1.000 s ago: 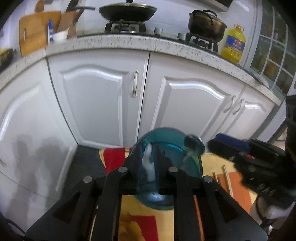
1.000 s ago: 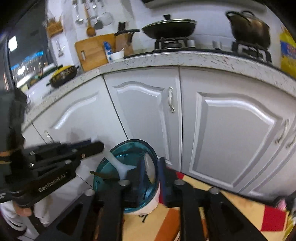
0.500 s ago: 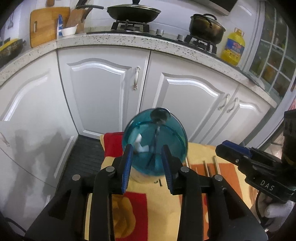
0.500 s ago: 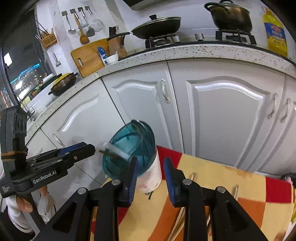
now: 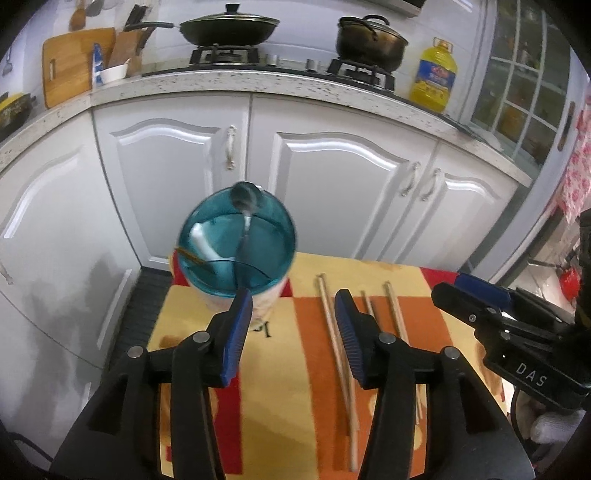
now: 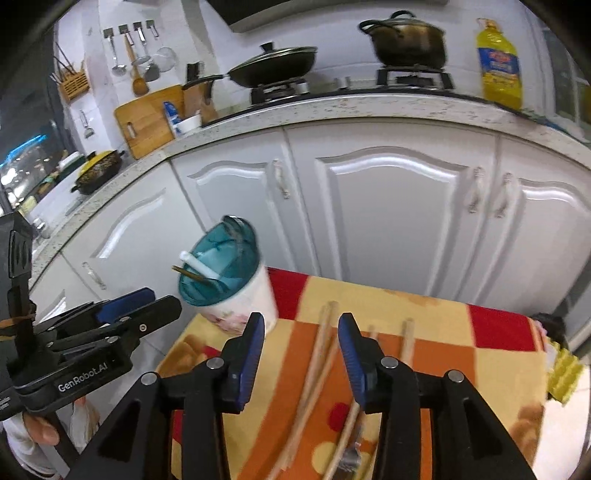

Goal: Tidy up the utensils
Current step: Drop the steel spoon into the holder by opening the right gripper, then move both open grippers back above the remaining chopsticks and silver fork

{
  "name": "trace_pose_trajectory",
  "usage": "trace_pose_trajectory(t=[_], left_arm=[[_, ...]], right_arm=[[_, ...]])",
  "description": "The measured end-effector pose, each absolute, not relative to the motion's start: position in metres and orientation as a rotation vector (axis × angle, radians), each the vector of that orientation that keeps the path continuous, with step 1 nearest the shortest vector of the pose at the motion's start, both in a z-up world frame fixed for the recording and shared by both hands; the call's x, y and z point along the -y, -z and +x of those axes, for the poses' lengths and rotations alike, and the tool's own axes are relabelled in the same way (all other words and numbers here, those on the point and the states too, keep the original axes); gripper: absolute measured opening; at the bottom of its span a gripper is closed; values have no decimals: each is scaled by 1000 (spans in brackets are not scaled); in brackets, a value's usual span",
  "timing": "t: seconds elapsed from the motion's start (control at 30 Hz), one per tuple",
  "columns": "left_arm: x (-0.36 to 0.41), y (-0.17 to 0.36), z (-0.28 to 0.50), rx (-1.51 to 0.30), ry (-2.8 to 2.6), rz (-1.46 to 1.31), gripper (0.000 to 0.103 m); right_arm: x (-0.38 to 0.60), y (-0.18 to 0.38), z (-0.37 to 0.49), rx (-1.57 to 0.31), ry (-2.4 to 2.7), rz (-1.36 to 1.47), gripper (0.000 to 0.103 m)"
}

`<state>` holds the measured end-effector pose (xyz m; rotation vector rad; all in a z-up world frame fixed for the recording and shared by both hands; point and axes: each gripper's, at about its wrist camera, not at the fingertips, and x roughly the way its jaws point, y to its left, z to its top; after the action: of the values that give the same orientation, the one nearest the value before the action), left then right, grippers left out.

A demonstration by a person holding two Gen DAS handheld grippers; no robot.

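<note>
A white utensil holder with a teal insert stands at the far left of the patterned cloth; it also shows in the right wrist view. It holds a metal spoon, a white spoon and a dark stick. Several wooden chopsticks lie on the cloth; they also show in the right wrist view. My left gripper is open and empty just short of the holder. My right gripper is open and empty above the chopsticks. A fork tip shows low down.
The cloth-covered table stands before white kitchen cabinets. A counter above carries a wok, a pot, an oil bottle and a cutting board. A yellow cloth hangs at the table's right edge.
Both grippers have let go of the holder, opened and drawn back from it. The holder now stands on the cloth, and the chopsticks have come into view.
</note>
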<state>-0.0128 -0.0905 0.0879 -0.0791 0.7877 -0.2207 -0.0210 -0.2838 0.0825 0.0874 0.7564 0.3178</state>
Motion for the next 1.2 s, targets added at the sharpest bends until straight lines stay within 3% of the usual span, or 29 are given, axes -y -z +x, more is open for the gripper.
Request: trace_pose_trajectory(t=[0.33, 1.2], left_arm=[[122, -85, -26, -789, 261, -48, 54], [126, -53, -18, -865, 278, -70, 54]], right_arm=[[321, -76, -46, -780, -219, 99, 43], [352, -41, -45, -877, -143, 160, 46]])
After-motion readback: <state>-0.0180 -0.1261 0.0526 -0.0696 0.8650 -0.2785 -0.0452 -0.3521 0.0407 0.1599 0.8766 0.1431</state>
